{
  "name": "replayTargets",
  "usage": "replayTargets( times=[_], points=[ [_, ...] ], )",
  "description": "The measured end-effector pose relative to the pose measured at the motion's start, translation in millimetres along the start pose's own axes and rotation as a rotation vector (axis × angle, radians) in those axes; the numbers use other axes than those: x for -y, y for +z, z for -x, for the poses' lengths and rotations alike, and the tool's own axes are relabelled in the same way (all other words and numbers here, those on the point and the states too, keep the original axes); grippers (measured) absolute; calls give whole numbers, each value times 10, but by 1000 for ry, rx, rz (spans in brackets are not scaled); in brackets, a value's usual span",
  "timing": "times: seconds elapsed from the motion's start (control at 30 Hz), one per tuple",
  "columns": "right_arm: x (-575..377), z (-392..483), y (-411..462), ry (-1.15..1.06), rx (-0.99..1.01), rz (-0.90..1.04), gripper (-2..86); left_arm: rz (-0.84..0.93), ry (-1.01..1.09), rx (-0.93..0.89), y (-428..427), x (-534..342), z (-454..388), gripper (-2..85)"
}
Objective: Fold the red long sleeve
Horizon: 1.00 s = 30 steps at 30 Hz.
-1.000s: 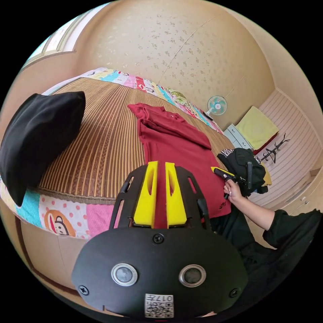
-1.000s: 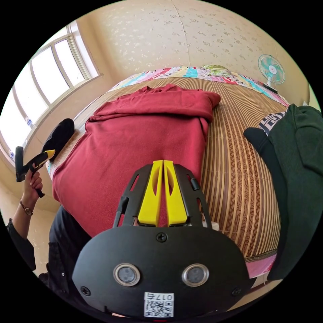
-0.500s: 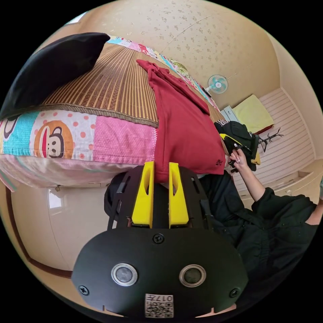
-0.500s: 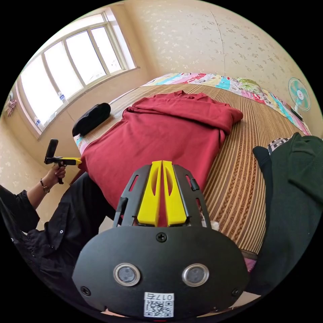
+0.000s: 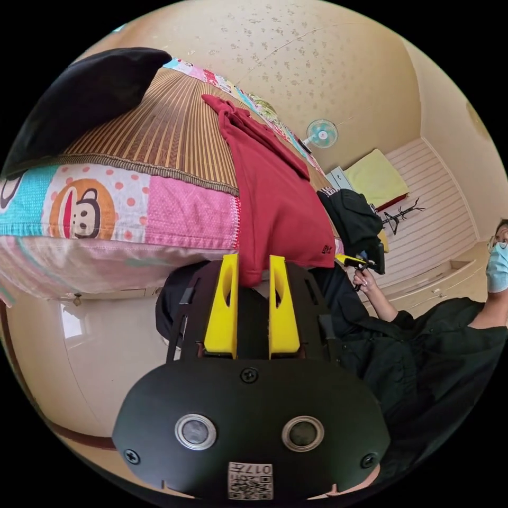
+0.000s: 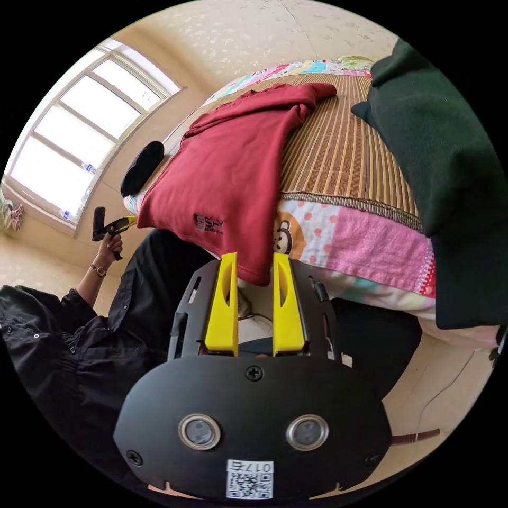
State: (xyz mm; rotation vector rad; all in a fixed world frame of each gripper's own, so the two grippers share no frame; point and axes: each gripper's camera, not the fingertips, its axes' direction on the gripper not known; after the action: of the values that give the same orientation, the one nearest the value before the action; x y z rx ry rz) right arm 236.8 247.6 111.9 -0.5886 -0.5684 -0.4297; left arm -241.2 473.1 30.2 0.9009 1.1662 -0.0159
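red long sleeve (image 5: 275, 201) spread on bed's woven mat (image 5: 159, 137), hem hanging over edge | left tongs (image 5: 252, 264) and right tongs (image 6: 254, 262) spread, one at each hem corner | advice: pinch both corners evenly, lift together toward collar

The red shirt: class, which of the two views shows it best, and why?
The right gripper view: the red shirt lies broadly open from collar to hem, with its dark print and the corner hanging over the bed edge. In the left gripper view the shirt appears foreshortened, a narrower strip seen from the hem end.
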Motion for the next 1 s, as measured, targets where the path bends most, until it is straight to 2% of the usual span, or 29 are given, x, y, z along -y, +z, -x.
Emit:
replayTargets(
  times=[0.1, 0.27, 0.37, 0.47, 0.57, 0.63, 0.77, 1.0],
  points=[
    [42, -228, -5, 68, 47, 31, 119, -10, 16, 61, -74, -35, -110, 130],
    [77, -561, 21, 118, 161, 101, 111, 55, -22, 3, -109, 5, 2, 136],
    [13, -787, -63, 157, 243, 80, 82, 116, -32, -30, -148, 0, 59, 81],
    [-111, -975, -243, 163, 381, 37, 50, 41, -19, -167, -459, -108, 102, 56],
    [-281, -1105, -548, 169, 544, -72, 39, -100, -11, -405, -906, -243, 193, 52],
    [-388, -1111, -878, 112, 749, -220, 35, -231, -7, -569, -1264, -309, 233, 51],
    [-403, -965, -1378, -12, 896, -377, 33, -385, 58, -750, -1731, -288, 123, 50],
    [-653, -708, -2264, -274, 1119, -706, 31, -628, 311, -1138, -2466, -380, -286, 50]
  ],
)
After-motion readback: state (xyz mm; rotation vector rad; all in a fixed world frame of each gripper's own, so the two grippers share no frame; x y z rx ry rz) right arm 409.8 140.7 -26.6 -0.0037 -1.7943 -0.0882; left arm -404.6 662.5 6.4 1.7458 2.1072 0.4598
